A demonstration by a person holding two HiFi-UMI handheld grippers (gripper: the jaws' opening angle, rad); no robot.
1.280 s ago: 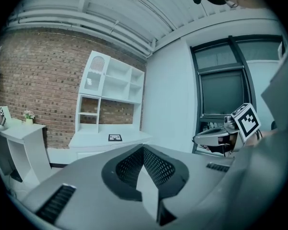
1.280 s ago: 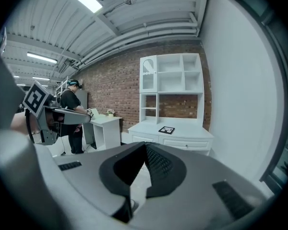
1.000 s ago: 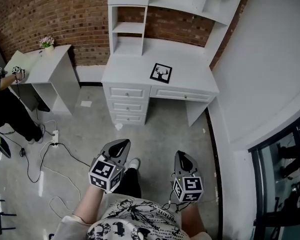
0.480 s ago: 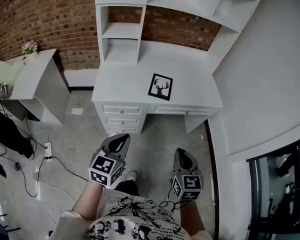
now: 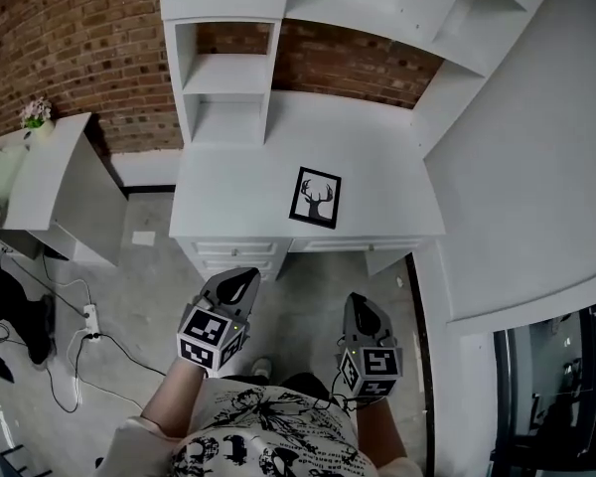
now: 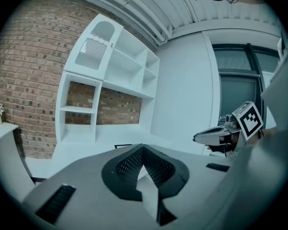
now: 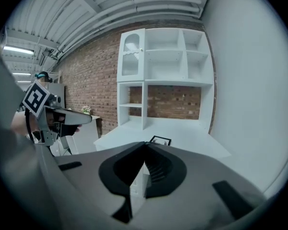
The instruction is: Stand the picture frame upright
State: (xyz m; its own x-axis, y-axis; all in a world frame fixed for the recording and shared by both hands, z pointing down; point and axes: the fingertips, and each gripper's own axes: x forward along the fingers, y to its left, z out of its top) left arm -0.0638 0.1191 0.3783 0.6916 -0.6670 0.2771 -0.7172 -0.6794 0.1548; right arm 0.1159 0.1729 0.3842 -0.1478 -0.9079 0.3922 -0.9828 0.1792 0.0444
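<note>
A black picture frame (image 5: 315, 198) with a deer print lies flat on the white desk (image 5: 228, 192), near its front edge. In the right gripper view the picture frame (image 7: 159, 141) shows just beyond the jaws, and the left gripper view catches the picture frame (image 6: 124, 145) only as a thin dark edge. My left gripper (image 5: 240, 278) and right gripper (image 5: 363, 304) hang side by side over the floor, short of the desk front and well apart from the frame. Both are shut with nothing between the jaws. The left gripper's tips (image 6: 143, 147) and the right gripper's tips (image 7: 145, 145) meet.
A white hutch with open shelves (image 5: 228, 73) rises at the desk's back against a brick wall. Drawers (image 5: 233, 251) face me below the desktop. A white side table (image 5: 55, 182) with a small flower pot (image 5: 35, 115) stands left. Cables (image 5: 79, 331) trail on the floor. A white wall (image 5: 517, 167) closes the right.
The desk and frame have come nearer and lower in the head view as the person walks forward. Both grippers travel with the body, still shut and side by side.
</note>
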